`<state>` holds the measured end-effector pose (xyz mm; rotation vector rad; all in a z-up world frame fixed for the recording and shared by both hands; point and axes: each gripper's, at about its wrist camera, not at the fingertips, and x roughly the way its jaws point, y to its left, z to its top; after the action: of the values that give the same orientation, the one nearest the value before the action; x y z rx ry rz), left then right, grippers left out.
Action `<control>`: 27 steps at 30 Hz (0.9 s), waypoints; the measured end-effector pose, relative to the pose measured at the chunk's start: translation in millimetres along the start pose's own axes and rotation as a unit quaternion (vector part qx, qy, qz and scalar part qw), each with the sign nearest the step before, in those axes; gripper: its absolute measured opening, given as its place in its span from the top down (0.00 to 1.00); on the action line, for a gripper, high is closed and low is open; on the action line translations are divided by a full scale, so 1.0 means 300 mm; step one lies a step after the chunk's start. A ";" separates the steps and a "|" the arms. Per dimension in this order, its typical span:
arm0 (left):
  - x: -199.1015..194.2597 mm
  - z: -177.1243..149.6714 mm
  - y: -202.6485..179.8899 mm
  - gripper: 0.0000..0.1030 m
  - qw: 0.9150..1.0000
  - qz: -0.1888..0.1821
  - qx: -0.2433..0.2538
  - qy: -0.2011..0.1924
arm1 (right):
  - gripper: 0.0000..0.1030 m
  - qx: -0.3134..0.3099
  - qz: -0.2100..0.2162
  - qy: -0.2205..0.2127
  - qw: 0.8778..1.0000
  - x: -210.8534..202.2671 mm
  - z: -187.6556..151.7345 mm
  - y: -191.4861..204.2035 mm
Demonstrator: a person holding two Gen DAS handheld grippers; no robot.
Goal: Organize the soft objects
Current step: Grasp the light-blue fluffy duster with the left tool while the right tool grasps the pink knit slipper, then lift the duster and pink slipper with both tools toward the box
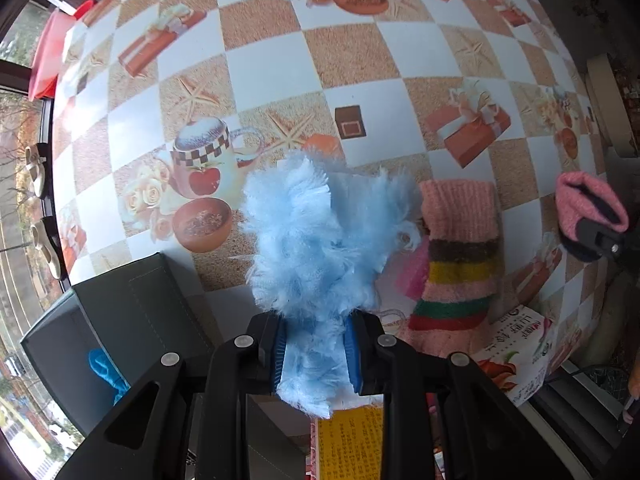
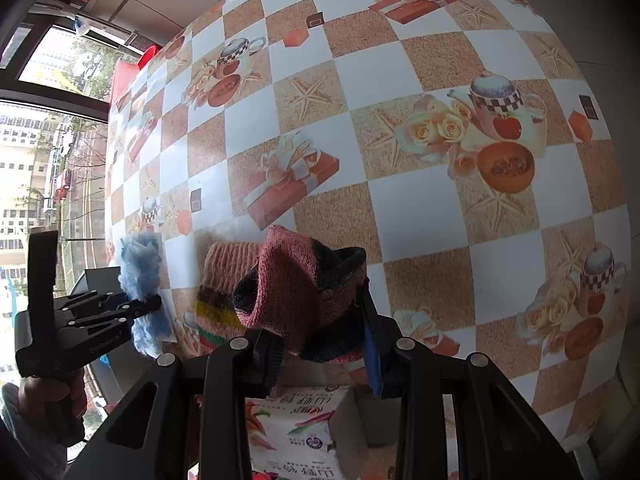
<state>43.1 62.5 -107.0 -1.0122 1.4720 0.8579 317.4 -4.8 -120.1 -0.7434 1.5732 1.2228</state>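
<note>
**Both jaws clamped on soft goods above the table**

Jaws of the left gripper (image 1: 316,354) pinch the fluffy pale-blue plush piece (image 1: 320,232), lifted clear of the checkered oilcloth table (image 1: 352,60). Beside it, the striped pink knitted sock (image 1: 460,248) lies flat on the cloth. Further right, the right gripper (image 2: 320,344) holds a folded dusty-pink and dark knitted sock (image 2: 300,292) in a wider grip. The dark fabric bin (image 1: 132,300) sits at the near left edge.

Risks, as I judge them: long loose fibres may slip from the pads, and the springy knit could unfold and snag its neighbour.
</note>
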 end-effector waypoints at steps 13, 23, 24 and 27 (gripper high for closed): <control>-0.177 -0.086 -0.034 0.74 0.997 -0.009 -0.007 -0.081 | 0.66 -0.007 -0.004 -0.014 1.000 -0.067 -0.074 0.042; -0.193 -0.154 -0.076 0.74 0.992 -0.010 -0.028 -0.122 | 0.66 -0.034 -0.001 -0.029 0.999 -0.128 -0.133 0.118; -0.207 -0.166 -0.074 0.74 0.991 -0.011 -0.031 -0.128 | 0.66 -0.040 -0.001 -0.031 0.999 -0.135 -0.142 0.129; -0.249 -0.203 -0.071 0.74 0.989 -0.009 -0.035 -0.144 | 0.66 -0.053 -0.002 -0.033 0.998 -0.151 -0.168 0.155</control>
<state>42.7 8.6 -24.2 -0.9089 1.1931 1.0032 275.6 -42.3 -60.0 -0.7652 1.4616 1.3236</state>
